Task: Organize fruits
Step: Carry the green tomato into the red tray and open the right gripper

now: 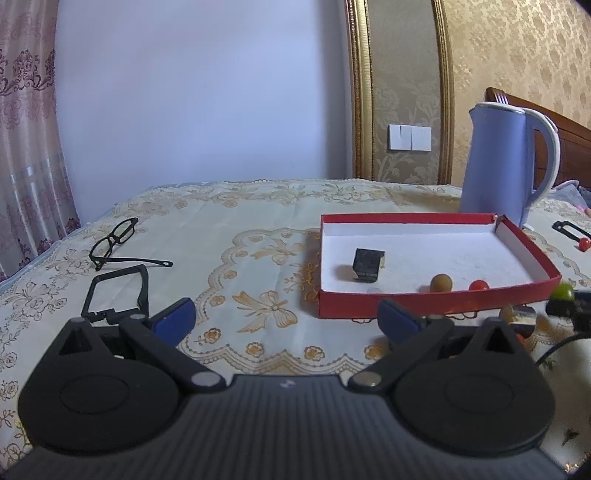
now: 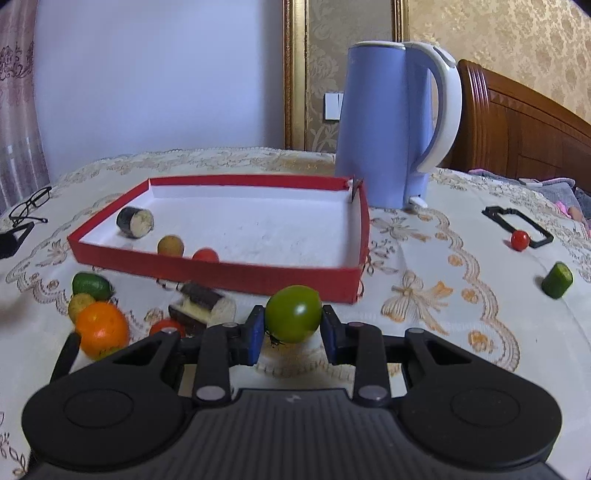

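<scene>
**Three pieces boxed, one in the fingers, most still out**

The right gripper has its fingers closed around a green tomato, just short of the red box ahead; inside lie a dark roll, a tan ball and a red tomato; left of the fingers wait an orange, a lime and a cut dark piece; far right, a cucumber chunk and cherry tomato; the left gripper hangs wide open, empty; I judge the job under half done.

A home bedroom: ahead of the fingers stand a carved wooden headboard, patterned gold wallpaper, a floral curtain off to the left, and an embroidered tablecloth beneath them
</scene>
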### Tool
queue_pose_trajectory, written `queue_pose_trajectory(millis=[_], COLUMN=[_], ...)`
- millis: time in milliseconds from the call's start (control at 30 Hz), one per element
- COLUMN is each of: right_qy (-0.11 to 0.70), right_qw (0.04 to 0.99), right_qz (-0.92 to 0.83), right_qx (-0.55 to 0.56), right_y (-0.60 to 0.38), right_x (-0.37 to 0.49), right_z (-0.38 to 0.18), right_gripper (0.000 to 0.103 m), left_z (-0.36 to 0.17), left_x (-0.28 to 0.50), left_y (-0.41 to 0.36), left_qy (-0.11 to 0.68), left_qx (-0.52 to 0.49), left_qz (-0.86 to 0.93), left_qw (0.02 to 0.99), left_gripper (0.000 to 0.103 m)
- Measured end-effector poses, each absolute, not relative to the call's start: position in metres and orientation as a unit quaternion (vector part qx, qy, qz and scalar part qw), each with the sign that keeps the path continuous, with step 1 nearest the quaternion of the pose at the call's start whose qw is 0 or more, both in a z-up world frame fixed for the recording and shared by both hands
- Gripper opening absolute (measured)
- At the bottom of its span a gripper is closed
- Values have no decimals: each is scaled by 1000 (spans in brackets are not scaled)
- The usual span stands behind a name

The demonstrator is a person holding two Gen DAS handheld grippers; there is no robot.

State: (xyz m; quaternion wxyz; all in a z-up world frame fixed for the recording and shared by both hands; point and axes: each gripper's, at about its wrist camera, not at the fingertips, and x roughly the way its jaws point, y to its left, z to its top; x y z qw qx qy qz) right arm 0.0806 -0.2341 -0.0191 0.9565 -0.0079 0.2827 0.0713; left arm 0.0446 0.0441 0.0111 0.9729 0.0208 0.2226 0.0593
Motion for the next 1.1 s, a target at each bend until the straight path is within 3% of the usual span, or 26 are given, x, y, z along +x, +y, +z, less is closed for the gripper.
queue_pose_trajectory(millis=[367,500,800,1100], right_qy=[256,273,253,270], right_qw=[965,959,966,955], right_qz=[52,28,59,119], right_qx=[-19,-74,-9,-13], right_y=[-226,-209,-225,-212], right_x=[146,162,113,45], right_z=[1,-8,12,1], right_gripper=[31,32,32,32], left_z=[4,3,-2,-1], left_x=[38,36,34,33], left_y=[46,47,46,49], left_qy=[231,234,238,238], left_qx=[32,31,18,13], left_qz=[62,58,29,35], left_qw=[970,970,971,971], left_gripper=[103,103,103,103])
